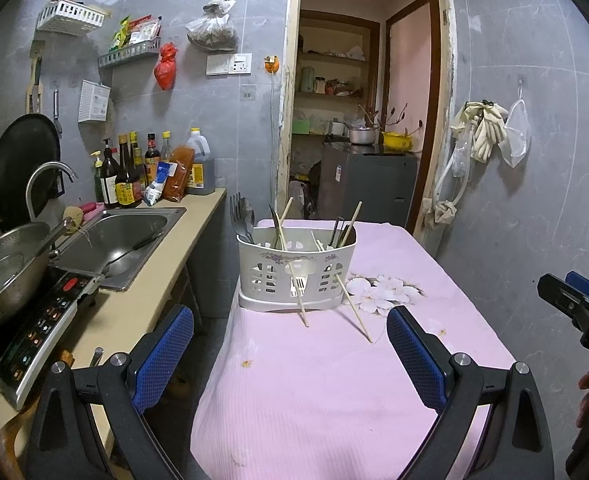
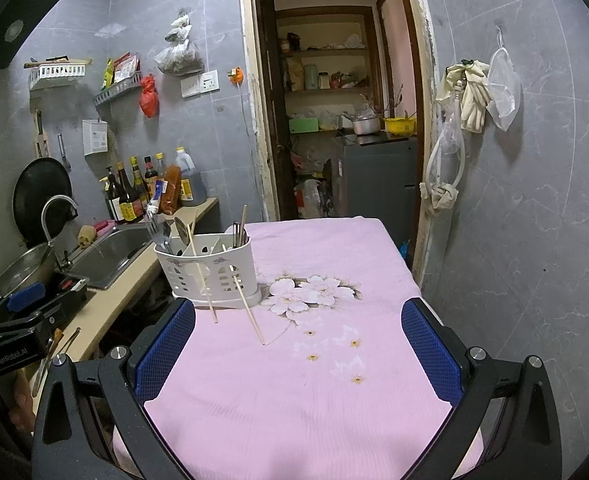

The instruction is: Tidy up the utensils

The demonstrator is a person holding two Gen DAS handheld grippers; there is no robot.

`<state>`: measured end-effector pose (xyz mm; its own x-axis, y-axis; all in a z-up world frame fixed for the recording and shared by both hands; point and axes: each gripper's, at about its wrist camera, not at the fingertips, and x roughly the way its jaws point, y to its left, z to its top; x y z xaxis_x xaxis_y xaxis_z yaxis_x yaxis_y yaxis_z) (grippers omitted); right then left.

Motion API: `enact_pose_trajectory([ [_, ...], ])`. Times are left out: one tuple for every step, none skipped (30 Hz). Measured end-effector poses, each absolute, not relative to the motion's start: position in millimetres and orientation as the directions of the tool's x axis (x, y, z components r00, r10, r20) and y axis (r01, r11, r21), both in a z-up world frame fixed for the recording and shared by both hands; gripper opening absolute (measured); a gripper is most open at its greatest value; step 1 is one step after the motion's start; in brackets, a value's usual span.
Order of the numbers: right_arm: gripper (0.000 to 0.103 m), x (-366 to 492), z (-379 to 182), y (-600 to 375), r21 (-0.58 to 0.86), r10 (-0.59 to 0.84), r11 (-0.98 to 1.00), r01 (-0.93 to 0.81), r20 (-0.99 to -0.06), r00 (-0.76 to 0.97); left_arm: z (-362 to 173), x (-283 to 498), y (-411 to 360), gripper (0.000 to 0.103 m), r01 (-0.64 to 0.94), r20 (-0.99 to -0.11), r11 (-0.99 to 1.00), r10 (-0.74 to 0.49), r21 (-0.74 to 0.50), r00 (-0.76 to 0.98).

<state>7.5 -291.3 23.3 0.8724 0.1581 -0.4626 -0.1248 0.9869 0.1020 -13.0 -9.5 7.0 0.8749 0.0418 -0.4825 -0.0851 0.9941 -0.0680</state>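
Note:
A white slotted utensil caddy (image 1: 296, 270) (image 2: 208, 270) stands on the pink tablecloth (image 1: 314, 380) (image 2: 294, 380). It holds forks and a spoon (image 1: 241, 216) at its left end, dark utensils (image 1: 340, 230) at its right, and chopsticks. Two wooden chopsticks (image 1: 354, 310) (image 2: 250, 312) lean against its front with their lower tips on the cloth. My left gripper (image 1: 290, 356) hangs open near the table's near edge, well short of the caddy. My right gripper (image 2: 298, 348) is open too, over bare cloth. Nothing lies between either pair of fingers.
Left of the table runs a counter with a steel sink (image 1: 122, 240), a metal pot (image 1: 6, 276) on an induction cooker (image 1: 42, 328), and sauce bottles (image 1: 130, 176). A grey tiled wall (image 1: 534, 200) closes the right side. A doorway (image 1: 362, 120) opens behind.

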Motion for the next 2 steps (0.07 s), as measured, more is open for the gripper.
enact_pose_trajectory([
  [0.101, 8.7, 22.9, -290.5, 0.101, 0.156, 0.987, -0.123, -0.464, 0.872, 6.4, -12.2, -9.3, 0.098, -0.083, -0.483, 0.994, 0.039, -0.07, 0.875],
  [0.101, 12.0, 22.9, -292.3, 0.102, 0.156, 0.987, -0.123, -0.466, 0.871, 5.7, -10.4, -9.0, 0.098, -0.081, -0.485, 0.994, 0.036, -0.071, 0.874],
])
